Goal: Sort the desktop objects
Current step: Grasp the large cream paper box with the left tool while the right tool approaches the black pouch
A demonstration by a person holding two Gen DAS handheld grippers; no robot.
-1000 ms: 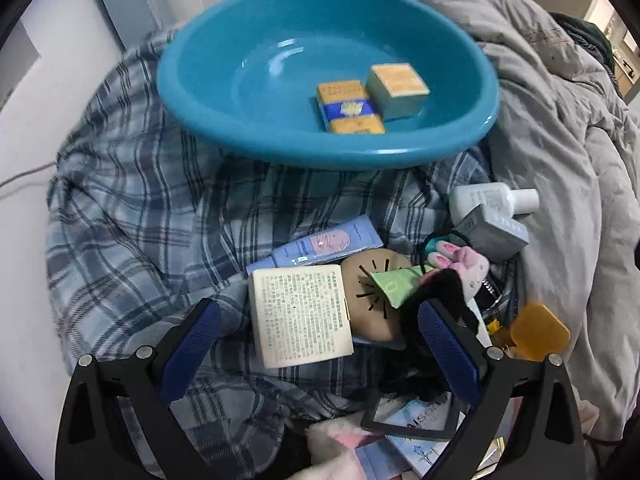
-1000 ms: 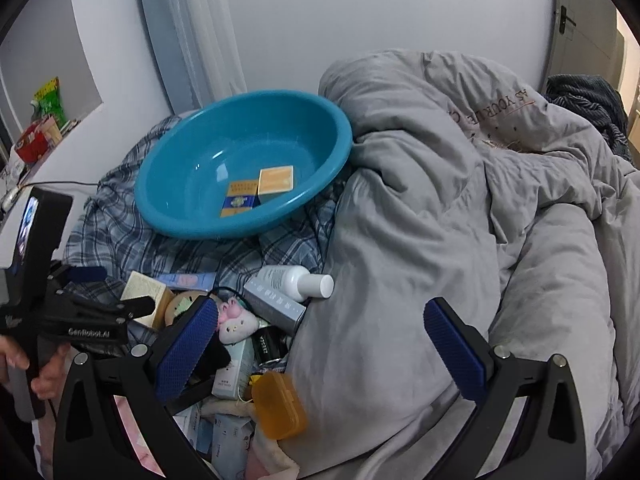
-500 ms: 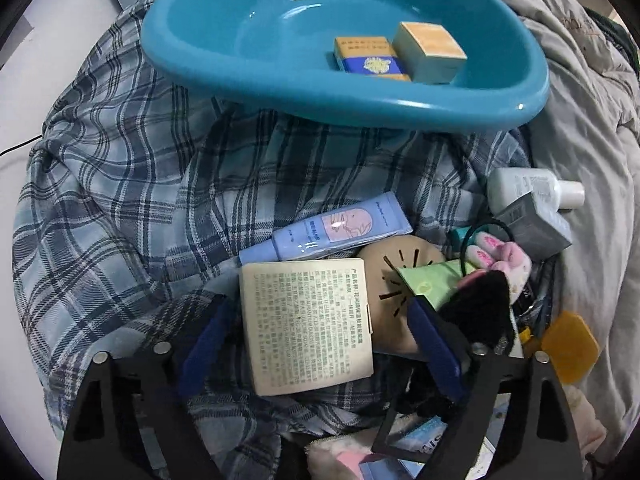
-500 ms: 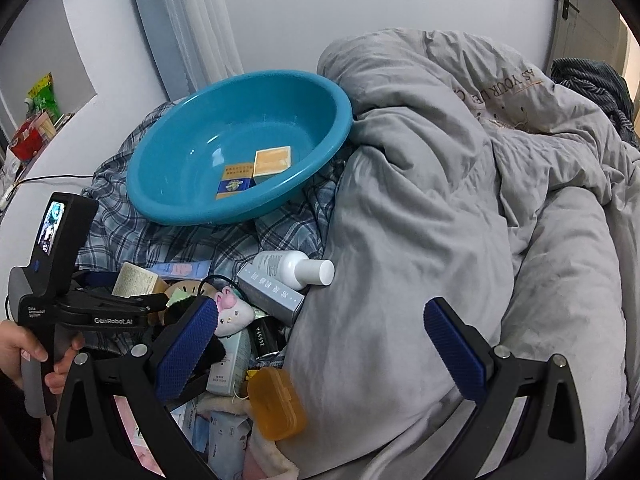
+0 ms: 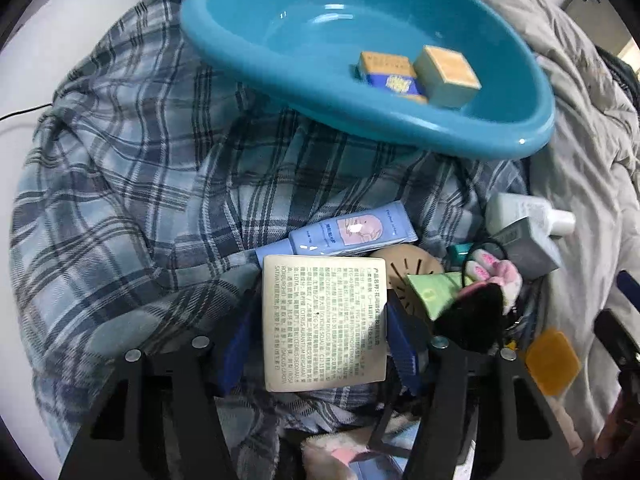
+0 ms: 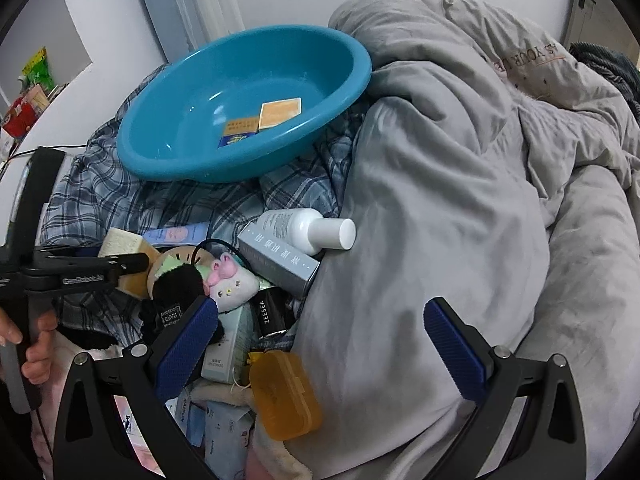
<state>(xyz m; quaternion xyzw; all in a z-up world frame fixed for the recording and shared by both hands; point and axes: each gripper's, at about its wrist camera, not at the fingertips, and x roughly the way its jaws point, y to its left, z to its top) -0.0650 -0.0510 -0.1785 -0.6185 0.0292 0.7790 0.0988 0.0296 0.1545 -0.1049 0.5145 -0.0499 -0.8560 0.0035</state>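
Note:
A cream box with printed text [image 5: 324, 320] lies on the plaid cloth [image 5: 132, 200] in the left wrist view. My left gripper [image 5: 320, 340] straddles it and its jaws are closing. The right pad meets the box's edge; a sliver of gap shows at the left pad. The teal basin [image 5: 280, 12] behind holds a yellow-and-blue box [image 5: 386, 74] and a tan-topped box [image 5: 448, 74]. My right gripper [image 6: 320, 348] hangs open over the grey duvet [image 6: 440, 200] beside the pile, holding nothing.
The pile holds a blue tube [image 5: 352, 232], a white bottle [image 6: 304, 228], a grey carton [image 6: 280, 264], a pink-eared plush [image 6: 232, 284], a black ZEESEA box [image 6: 268, 316] and an orange case [image 6: 286, 394]. A hand [image 6: 36, 344] grips the left tool's handle.
The left jaws have narrowed from wide apart to the cream box's sides, and the tool rolled slightly. The right gripper has sunk closer to the pile, still open.

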